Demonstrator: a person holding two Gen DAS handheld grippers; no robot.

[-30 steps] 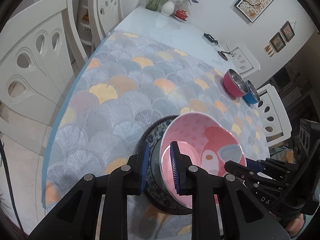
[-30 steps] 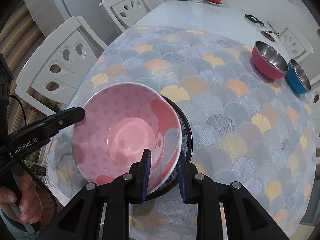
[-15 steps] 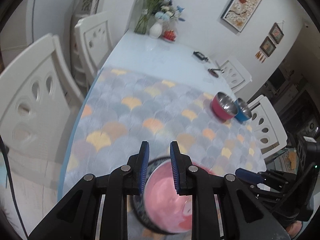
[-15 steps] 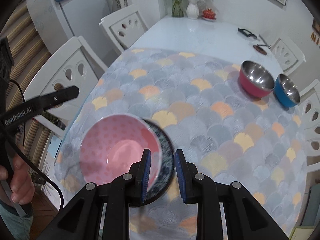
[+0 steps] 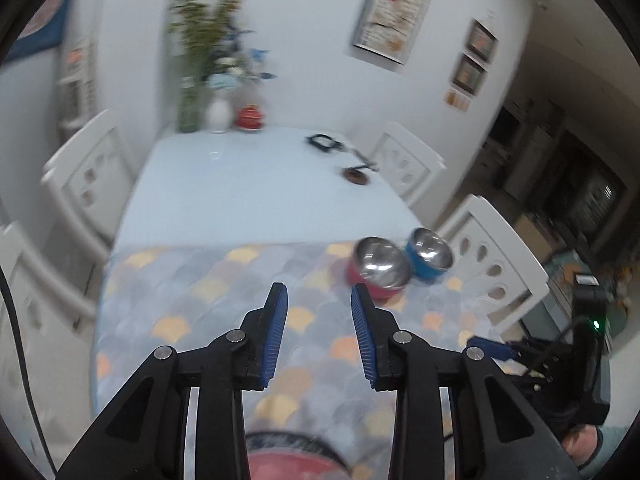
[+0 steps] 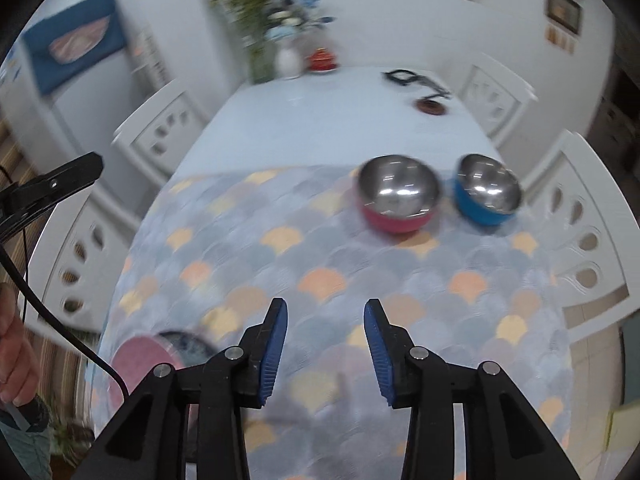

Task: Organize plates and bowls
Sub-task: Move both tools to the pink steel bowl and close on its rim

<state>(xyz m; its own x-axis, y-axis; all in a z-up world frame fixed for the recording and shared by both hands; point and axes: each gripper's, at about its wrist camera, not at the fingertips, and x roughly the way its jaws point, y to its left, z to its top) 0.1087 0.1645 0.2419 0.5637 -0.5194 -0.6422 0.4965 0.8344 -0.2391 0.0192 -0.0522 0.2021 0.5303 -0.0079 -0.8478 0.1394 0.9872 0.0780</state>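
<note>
A pink bowl (image 6: 138, 364) sits on a dark patterned plate (image 6: 188, 346) at the near left edge of the table; it also shows at the bottom of the left wrist view (image 5: 292, 464). A red-sided steel bowl (image 6: 396, 194) and a blue-sided steel bowl (image 6: 486, 190) stand side by side at the far right; they also show in the left wrist view as the red bowl (image 5: 378, 270) and the blue bowl (image 5: 428, 252). My left gripper (image 5: 319, 300) is open and empty, raised above the table. My right gripper (image 6: 325, 312) is open and empty, also raised.
A scallop-patterned cloth (image 6: 320, 264) covers the near half of the table. White chairs (image 6: 580, 220) stand around it. A vase with flowers (image 6: 288, 60), a small red dish and dark small items sit at the far end.
Both grippers let go of the pink bowl, opened wider and rose away from it. The views have tilted up toward the far end of the table.
</note>
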